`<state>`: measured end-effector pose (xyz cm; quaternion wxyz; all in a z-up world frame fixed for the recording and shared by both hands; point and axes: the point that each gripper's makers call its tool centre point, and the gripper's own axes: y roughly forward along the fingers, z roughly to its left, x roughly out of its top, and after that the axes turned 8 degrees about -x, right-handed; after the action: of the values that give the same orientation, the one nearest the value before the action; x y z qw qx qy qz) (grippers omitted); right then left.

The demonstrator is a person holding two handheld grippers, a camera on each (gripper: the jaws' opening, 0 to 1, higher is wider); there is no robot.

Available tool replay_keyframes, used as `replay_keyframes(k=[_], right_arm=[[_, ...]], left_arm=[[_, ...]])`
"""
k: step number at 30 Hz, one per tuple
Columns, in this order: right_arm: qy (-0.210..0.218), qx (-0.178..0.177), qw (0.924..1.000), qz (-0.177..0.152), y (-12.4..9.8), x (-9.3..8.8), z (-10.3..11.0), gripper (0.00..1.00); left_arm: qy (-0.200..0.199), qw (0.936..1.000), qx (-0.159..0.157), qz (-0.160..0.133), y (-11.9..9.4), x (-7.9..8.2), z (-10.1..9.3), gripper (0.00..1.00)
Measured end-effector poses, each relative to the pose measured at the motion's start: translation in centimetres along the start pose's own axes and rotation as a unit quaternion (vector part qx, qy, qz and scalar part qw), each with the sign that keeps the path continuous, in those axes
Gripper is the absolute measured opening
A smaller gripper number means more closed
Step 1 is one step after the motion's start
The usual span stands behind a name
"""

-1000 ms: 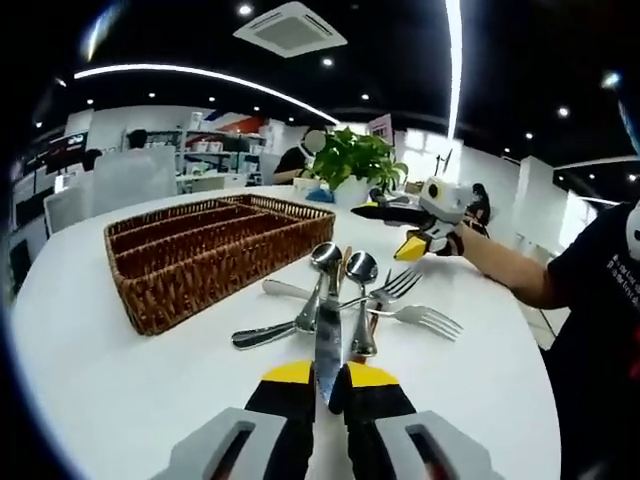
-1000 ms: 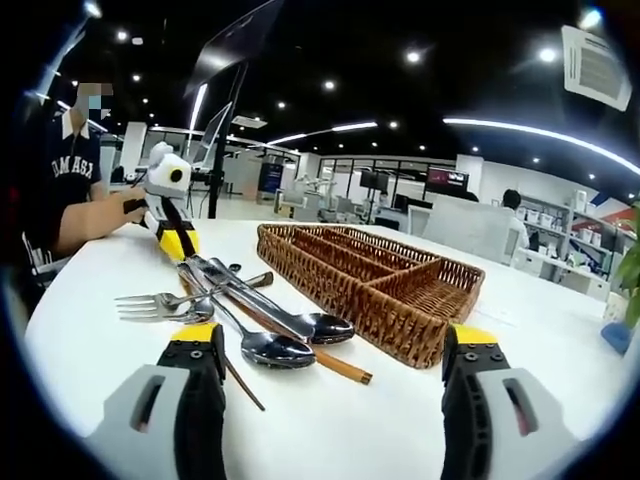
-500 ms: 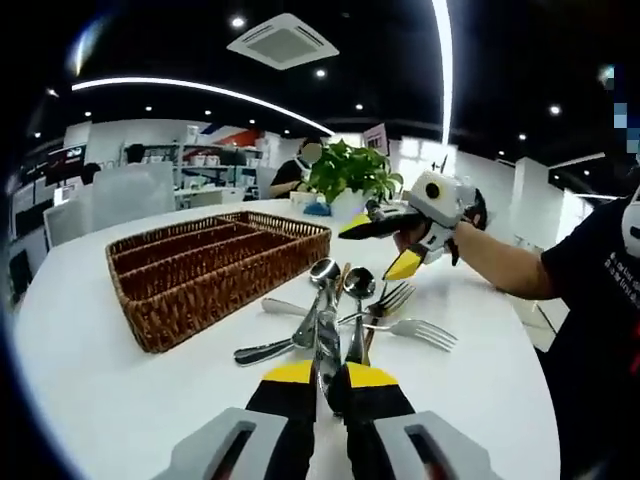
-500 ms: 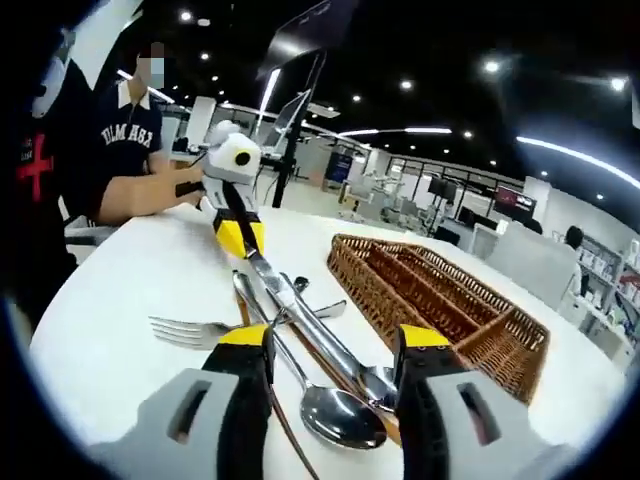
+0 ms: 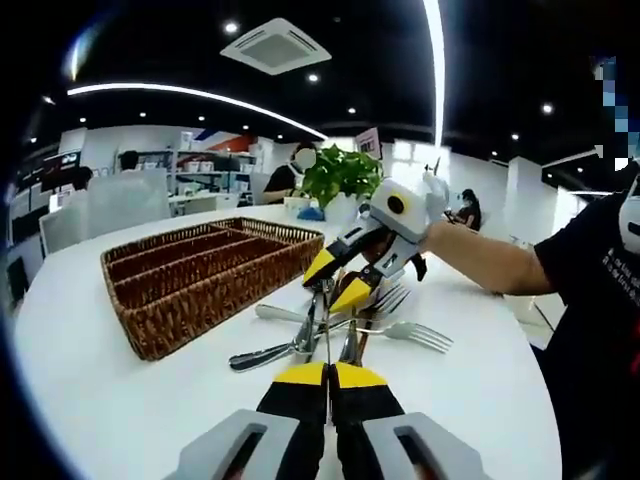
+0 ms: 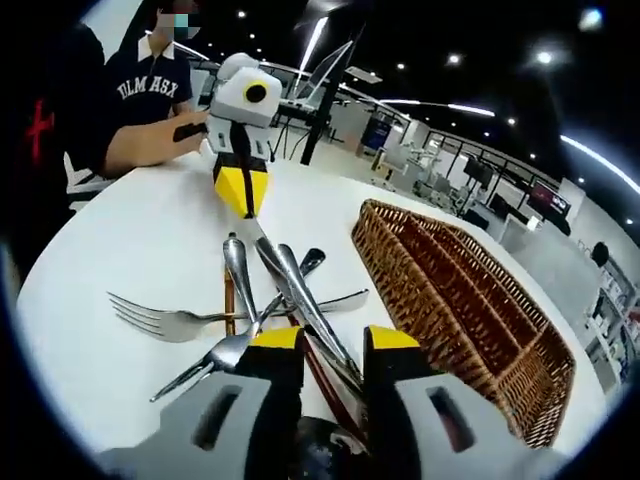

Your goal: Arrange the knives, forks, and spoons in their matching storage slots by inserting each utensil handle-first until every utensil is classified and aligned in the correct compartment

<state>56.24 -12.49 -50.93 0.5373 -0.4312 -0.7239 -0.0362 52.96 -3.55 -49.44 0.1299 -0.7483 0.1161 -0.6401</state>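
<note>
Knife (image 5: pixel 325 330) clamped in left hand-held gripper (image 5: pixel 329 374); right hand-held gripper (image 6: pixel 332 338) narrow over cutlery; basket (image 5: pixel 190 280) beside.

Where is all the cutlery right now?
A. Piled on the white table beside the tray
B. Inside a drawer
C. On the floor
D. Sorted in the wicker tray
A: the cutlery lies heaped on the white table next to the wicker tray, whose slots hold nothing.

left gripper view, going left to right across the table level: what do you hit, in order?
Wicker cutlery basket → knife clamped in the left gripper, amid the cutlery pile → right gripper reaching down over the pile → fork → person's forearm.
</note>
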Motion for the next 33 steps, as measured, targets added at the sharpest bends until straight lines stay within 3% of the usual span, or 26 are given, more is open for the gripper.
replay_keyframes(k=[5, 12, 14, 19, 27, 33], right_arm=[[-0.016, 0.013, 0.9998, 0.007, 0.0, -0.1, 0.8, 0.12], [-0.061, 0.023, 0.9978, 0.005, -0.3, 0.6, 1.4, 0.12], [-0.075, 0.030, 0.9967, 0.005, -0.2, 0.6, 1.8, 0.15], [-0.102, 0.030, 0.9944, 0.007, 0.1, 0.7, 1.6, 0.09], [-0.180, 0.039, 0.9827, 0.016, -0.3, 0.8, 1.9, 0.04], [-0.203, 0.039, 0.9780, 0.029, -0.5, 0.7, 1.8, 0.01]], left_arm=[[0.003, 1.0000, 0.002, -0.001, 0.0, 0.1, 0.2, 0.00], [0.058, 0.9981, 0.007, -0.023, 0.2, 1.8, -0.4, 0.00], [0.061, 0.9978, 0.005, -0.027, 0.3, 2.1, -0.5, 0.00], [0.066, 0.9972, 0.001, -0.037, 0.3, 2.4, -0.8, 0.00], [0.075, 0.9953, -0.013, -0.060, 0.4, 3.0, -1.4, 0.00], [0.087, 0.9933, -0.015, -0.075, 0.5, 3.4, -1.6, 0.03]])
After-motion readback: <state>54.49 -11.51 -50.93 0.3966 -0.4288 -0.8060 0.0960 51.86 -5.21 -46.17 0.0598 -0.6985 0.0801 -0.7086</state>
